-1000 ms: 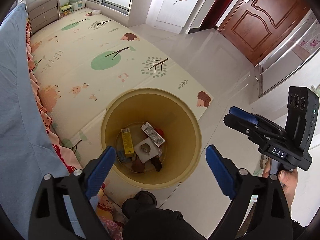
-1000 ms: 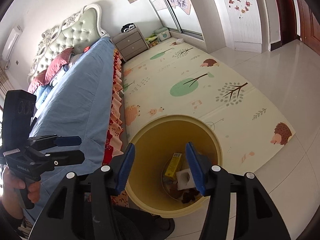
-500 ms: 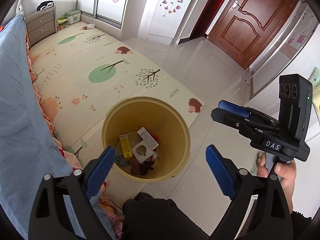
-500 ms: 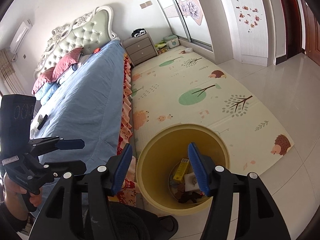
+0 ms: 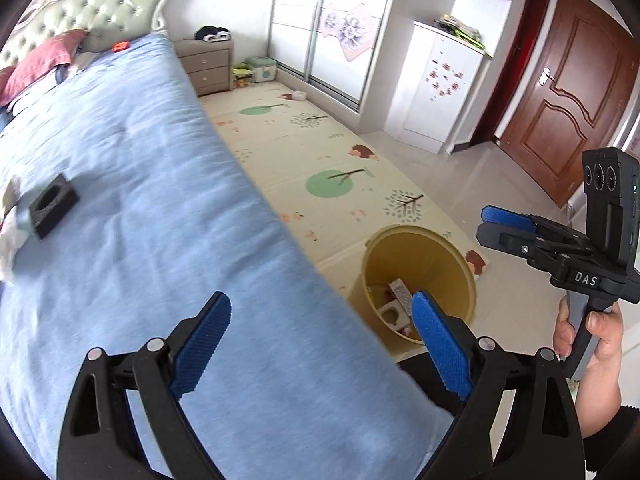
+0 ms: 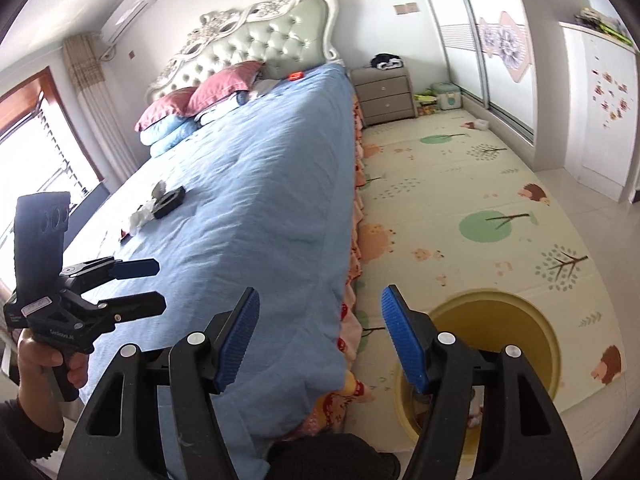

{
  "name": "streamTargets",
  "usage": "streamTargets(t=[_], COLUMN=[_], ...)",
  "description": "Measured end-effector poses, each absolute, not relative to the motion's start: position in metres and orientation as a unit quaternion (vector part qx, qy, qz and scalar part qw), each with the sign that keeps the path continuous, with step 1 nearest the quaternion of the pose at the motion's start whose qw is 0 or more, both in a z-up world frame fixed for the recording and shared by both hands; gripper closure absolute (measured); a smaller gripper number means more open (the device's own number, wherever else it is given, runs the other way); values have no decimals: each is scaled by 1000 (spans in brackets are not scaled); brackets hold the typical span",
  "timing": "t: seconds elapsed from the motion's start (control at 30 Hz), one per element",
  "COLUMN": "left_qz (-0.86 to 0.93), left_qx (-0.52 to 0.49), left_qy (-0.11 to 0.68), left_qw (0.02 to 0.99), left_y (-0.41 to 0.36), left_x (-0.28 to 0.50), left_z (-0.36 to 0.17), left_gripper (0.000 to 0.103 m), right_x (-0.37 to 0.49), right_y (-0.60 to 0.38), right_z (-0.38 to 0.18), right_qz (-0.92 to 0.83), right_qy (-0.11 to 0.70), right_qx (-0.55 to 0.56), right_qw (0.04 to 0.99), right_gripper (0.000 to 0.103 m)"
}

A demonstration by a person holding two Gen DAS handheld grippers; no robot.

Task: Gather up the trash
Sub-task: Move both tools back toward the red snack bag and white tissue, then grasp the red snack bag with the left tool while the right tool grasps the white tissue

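Several scraps [image 5: 394, 312] inside yellow bin [image 5: 424, 252]

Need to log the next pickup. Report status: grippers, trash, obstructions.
Left gripper open, empty; right gripper opening, empty. Yellow bin holds trash; black foam block and crumpled scraps on bed. Nothing in the way.

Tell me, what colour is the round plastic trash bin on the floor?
Pale yellow round plastic trash bin, clearest in the left wrist view.
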State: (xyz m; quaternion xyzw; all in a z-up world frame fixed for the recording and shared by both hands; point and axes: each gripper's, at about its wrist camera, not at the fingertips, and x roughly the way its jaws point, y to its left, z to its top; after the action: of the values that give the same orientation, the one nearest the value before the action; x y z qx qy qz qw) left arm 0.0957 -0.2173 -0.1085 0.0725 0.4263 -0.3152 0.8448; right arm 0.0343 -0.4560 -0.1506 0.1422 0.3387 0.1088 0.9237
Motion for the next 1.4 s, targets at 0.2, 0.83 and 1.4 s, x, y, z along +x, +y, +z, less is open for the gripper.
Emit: streamTargets(t=[0.2,0.83,1.4], left_qz=[-229,-127,-143], left_qx=[43,-30,-19], left_qy=[402,375,383], left_qw=[886,918,913], left_y=[-122,70,128], left_x=[109,141,200], left_z=[-92,-99,-107], left_gripper=[7,4,4], right_x=[66,136,238], right_y=[-372,-175,-74], right_z=[-132,-120,-131], right_qz=[176,275,268], right_qy=[331,342,384], right_qx=[98,22,6], right_qw=[922,898,884], right_gripper=[26,22,27])
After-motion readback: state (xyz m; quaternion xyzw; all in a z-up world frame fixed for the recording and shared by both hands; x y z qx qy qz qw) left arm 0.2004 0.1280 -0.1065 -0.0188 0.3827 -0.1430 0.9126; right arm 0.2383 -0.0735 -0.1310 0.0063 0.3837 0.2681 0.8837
